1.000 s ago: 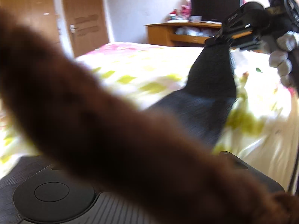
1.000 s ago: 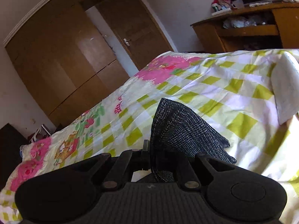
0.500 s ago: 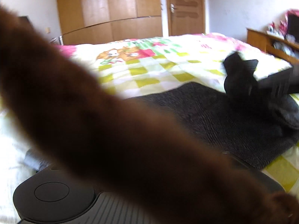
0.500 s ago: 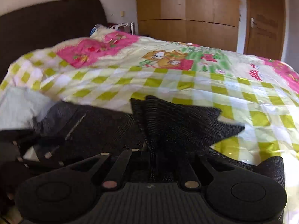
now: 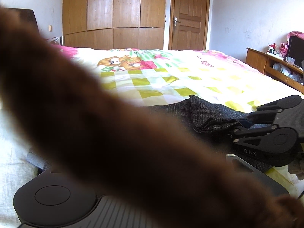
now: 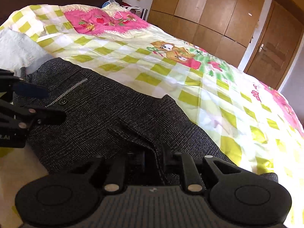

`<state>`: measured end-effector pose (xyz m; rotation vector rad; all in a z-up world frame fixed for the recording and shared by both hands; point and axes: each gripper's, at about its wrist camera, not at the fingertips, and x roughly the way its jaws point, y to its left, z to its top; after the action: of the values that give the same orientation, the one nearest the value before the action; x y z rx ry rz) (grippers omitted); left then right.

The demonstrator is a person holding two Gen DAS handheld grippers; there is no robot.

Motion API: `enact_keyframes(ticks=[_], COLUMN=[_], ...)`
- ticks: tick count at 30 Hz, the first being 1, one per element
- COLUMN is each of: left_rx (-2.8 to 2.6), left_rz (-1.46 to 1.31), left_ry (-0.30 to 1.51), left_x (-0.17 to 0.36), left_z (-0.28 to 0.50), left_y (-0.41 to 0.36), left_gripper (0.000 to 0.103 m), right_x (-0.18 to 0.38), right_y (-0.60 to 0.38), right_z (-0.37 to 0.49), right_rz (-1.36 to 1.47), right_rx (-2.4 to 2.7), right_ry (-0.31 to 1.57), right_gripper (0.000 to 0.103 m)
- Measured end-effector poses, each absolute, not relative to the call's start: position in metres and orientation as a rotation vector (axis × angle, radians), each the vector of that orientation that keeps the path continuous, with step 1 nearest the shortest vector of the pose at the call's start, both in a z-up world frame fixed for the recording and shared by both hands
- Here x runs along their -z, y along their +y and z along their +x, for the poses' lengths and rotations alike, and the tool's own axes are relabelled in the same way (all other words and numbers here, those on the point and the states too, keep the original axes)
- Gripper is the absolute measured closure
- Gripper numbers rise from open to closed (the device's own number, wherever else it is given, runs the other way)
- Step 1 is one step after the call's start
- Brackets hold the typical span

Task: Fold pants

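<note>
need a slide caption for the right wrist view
Right gripper clamped on a fold of dark checked pants lying on a checked quilt, left gripper open over the waistband.

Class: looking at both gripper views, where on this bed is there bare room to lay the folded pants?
Free: the checkered quilt beyond the pants, toward the wardrobe and door. Crowded: the near edge, with the pants, both grippers, and the white cloth beside the waistband.

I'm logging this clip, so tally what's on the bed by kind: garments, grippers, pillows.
Dark pants: 1
Grippers: 2, the left gripper and the right gripper
White pillow: 1
Total: 4, all on the checked bedspread.
</note>
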<state>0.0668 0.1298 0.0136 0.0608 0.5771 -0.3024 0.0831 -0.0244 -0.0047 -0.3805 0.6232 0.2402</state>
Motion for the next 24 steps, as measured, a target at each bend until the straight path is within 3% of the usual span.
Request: enact_keyframes(ticks=[4, 5, 9, 16, 21, 24], left_rx=[0.288, 0.28, 0.262, 0.276, 0.279, 0.286], left_rz=[0.069, 0.081, 0.069, 0.016, 0.022, 0.038], left_ry=[0.587, 0.598, 0.689, 0.691, 0.679, 0.672], left_x=[-0.013, -0.011, 0.007, 0.013, 0.014, 0.015], left_z=[0.062, 0.063, 0.073, 0.073, 0.068, 0.058], left_y=[0.142, 0.144, 0.152, 0.16, 0.163, 0.164], left_gripper=[0.044, 0.044, 0.044, 0.044, 0.044, 0.044], right_x=[0.004, 0.001, -0.027, -0.094, -0.073, -0.041], right_y=[-0.018, -0.02, -0.036, -0.001, 0.077, 0.109], right_z=[0.088, 0.09, 0.106, 0.116, 0.125, 0.134], right_rz=[-0.382, -0.349, -0.124, -0.085, -0.204, -0.256], right_rx=[-0.258, -0.265, -0.245, -0.285, -0.451, -0.523], right_ry=[0.628, 0.647, 0.703, 0.467, 0.484, 0.594], right_gripper=[0.073, 0.079, 0.079, 0.08, 0.08, 0.08])
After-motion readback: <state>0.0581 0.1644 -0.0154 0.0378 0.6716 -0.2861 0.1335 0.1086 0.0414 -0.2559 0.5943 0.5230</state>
